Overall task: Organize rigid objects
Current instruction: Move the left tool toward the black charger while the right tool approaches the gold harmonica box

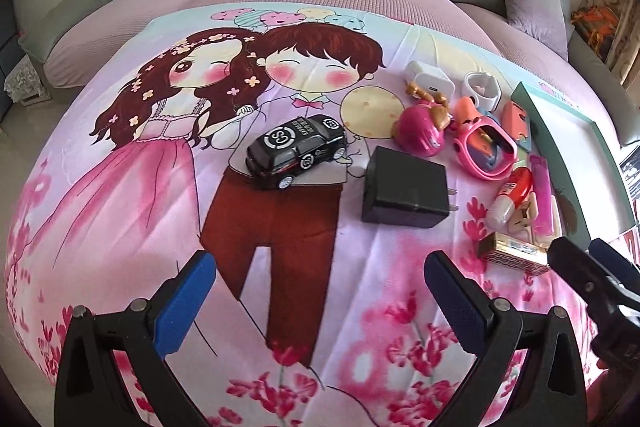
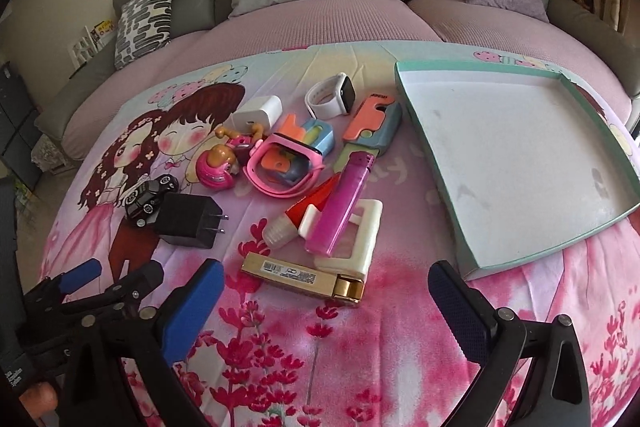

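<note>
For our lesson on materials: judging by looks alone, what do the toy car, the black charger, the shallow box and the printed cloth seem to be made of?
Toy car: glossy black body with sharp highlights, probably painted metal or hard plastic.
Black charger: matte plastic shell, two dark prongs, likely metal.
Shallow box: likely cardboard, given its thin teal walls and dull, scuffed white floor.
Printed cloth: soft fabric that creases and drapes.

The left gripper hovers above a pink cartoon-print cloth with its blue-padded jaws spread wide and nothing between them. Directly ahead lie a black toy car with white markings and, just right of it, a black boxy plug adapter — apart from each other. Further right, a cluster of small items — a white charger cube, a pink round toy figure, a gold rectangular case — borders a teal-rimmed shallow cardboard tray. The right gripper enters at the right edge.
</note>
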